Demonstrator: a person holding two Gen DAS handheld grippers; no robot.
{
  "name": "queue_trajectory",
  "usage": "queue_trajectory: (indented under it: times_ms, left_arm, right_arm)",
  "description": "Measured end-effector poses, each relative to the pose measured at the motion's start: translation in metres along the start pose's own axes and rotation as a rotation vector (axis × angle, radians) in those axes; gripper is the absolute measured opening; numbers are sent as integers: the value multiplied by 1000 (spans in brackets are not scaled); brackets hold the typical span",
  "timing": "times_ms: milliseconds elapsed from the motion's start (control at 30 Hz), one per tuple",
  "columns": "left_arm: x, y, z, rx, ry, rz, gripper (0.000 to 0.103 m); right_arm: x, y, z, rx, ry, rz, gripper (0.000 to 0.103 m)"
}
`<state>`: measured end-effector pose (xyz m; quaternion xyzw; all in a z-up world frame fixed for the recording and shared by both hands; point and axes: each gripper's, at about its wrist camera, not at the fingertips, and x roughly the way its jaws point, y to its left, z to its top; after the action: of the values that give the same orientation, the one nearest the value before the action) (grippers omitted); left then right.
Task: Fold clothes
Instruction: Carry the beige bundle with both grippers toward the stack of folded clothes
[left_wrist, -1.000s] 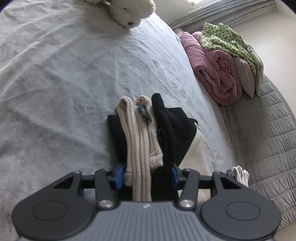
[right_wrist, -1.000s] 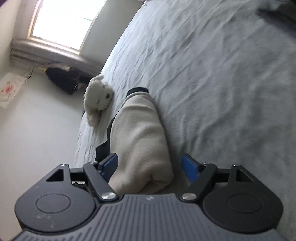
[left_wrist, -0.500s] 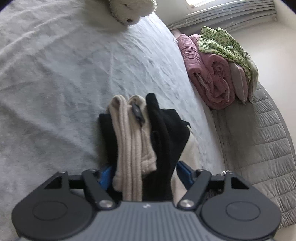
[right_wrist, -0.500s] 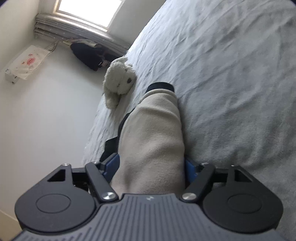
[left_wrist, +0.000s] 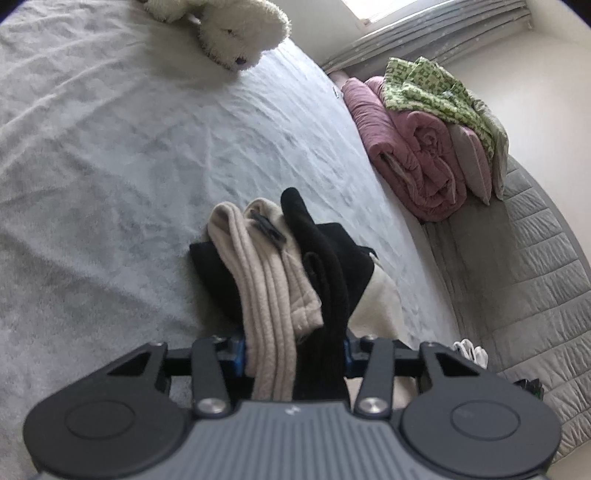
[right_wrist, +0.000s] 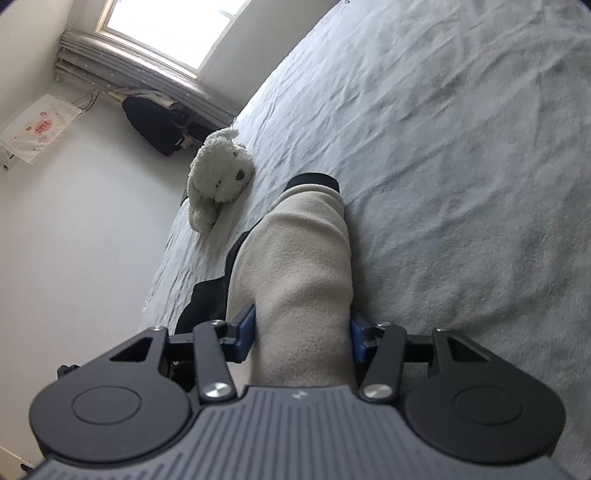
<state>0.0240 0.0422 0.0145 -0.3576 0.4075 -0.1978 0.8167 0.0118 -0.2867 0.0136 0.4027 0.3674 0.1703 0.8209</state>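
A cream and black fleece garment (left_wrist: 273, 266) hangs bunched over the grey bed (left_wrist: 110, 155). My left gripper (left_wrist: 291, 350) is shut on its ribbed cream edge and a black part, with a dark zipper pull near the top of the bunch. In the right wrist view, the same garment (right_wrist: 303, 266) shows as a thick cream roll with a black cuff at its far end. My right gripper (right_wrist: 303, 332) is shut on that roll, its blue pads (right_wrist: 246, 332) pressed into both sides.
A white plush dog (left_wrist: 236, 29) lies at the head of the bed, also the plush dog (right_wrist: 218, 181) in the right view. Rolled pink and green bedding (left_wrist: 424, 140) sits at the bed's right edge beside a quilted grey cover (left_wrist: 535, 266). A window (right_wrist: 173, 26) lights the far wall.
My right gripper has closed from open onto the cream roll. My left gripper briefly loosened and now clamps the bunch again. Both views have swung toward the plush dog.
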Motion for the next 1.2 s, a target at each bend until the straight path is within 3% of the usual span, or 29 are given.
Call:
queue_trajectory:
  times_ms: [267,1000,1200]
  left_arm:
    - [-15,-12,6,34,-66,-48,42]
    - [-14,-40,-18,128,-112,53,41]
    - [-22,-62,-27,155,-149,11,41]
  right_arm:
    - [-4,16,0,-53,-46,10,50]
    - [-2,29,8,-148,-55,-75,49]
    - [-26,39,15,-202,-101,-67,48]
